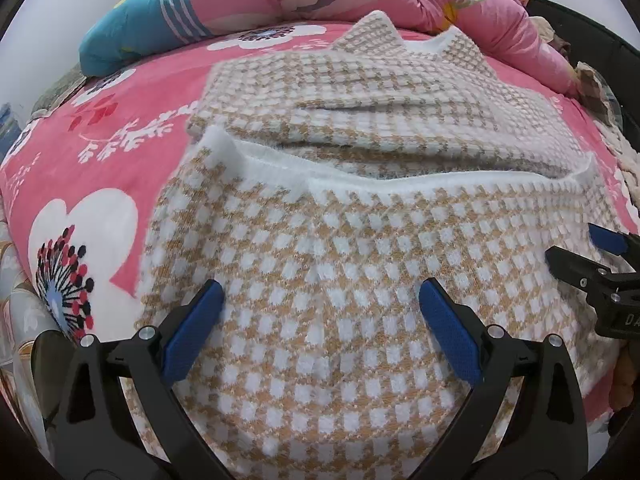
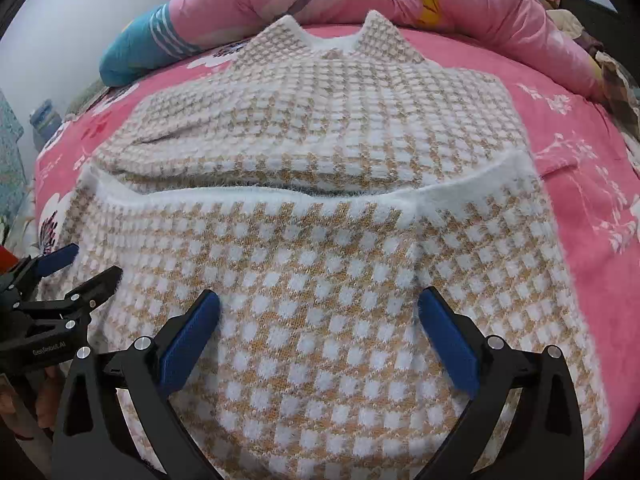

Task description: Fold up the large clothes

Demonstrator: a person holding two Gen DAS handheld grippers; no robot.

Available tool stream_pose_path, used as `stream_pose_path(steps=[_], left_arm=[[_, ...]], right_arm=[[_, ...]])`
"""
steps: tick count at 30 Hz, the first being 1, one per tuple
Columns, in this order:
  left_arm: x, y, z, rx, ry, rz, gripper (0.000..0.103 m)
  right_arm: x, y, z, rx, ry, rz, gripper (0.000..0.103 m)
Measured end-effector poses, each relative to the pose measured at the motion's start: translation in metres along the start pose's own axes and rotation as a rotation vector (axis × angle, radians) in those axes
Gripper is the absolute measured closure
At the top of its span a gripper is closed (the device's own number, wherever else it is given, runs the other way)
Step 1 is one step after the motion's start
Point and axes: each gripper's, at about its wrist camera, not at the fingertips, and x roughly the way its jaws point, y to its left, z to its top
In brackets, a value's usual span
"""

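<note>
Covering pink bedspread, fuzzy checked sweater

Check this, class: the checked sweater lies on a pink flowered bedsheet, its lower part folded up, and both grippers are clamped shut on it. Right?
Wrong in one respect: the left gripper and right gripper are open over the sweater, as both wrist views show. The rest stands.

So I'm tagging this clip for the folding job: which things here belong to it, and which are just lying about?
Job:
sweater, its lower part folded up
left hand-held gripper, open
right hand-held gripper, open

Lying about:
pink quilt
blue pillow
clothes pile
floral bedspread underneath
</note>
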Motion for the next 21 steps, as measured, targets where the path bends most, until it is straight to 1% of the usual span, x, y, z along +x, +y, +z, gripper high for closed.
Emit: stream_pose_path(steps=[7, 8, 11, 12, 14, 15, 21], left_arm=[[0.0, 0.0, 0.001, -0.018, 0.016, 0.004, 0.008], [0.0, 0.0, 0.001, -0.021, 0.019, 0.005, 0.008], [0.0, 0.0, 0.002, -0.028, 0.024, 0.006, 0.008], [0.0, 0.0, 0.002, -0.03, 0.025, 0.007, 0.008], [0.0, 0.0, 0.002, -0.035, 0.027, 0.01, 0.008], [0.0, 0.0, 0.002, -0.038, 0.029, 0.011, 0.008], [0.001, 0.0, 0.004, -0.045, 0.048, 0.016, 0.008]], right_arm=[[-0.003, 0.0, -0.003, 0.01, 0.006, 0.008, 0.007], [0.002, -0.001, -0.001, 0.01, 0.007, 0.009, 0.007], [-0.004, 0.003, -0.002, 0.015, 0.01, 0.017, 0.006], [-0.002, -0.003, 0.0, 0.017, 0.01, 0.019, 0.006], [-0.004, -0.002, 0.0, 0.019, 0.011, 0.023, 0.006], [0.005, -0.007, 0.002, 0.021, 0.012, 0.026, 0.006], [0.005, -0.007, 0.0, 0.021, 0.014, 0.032, 0.006]])
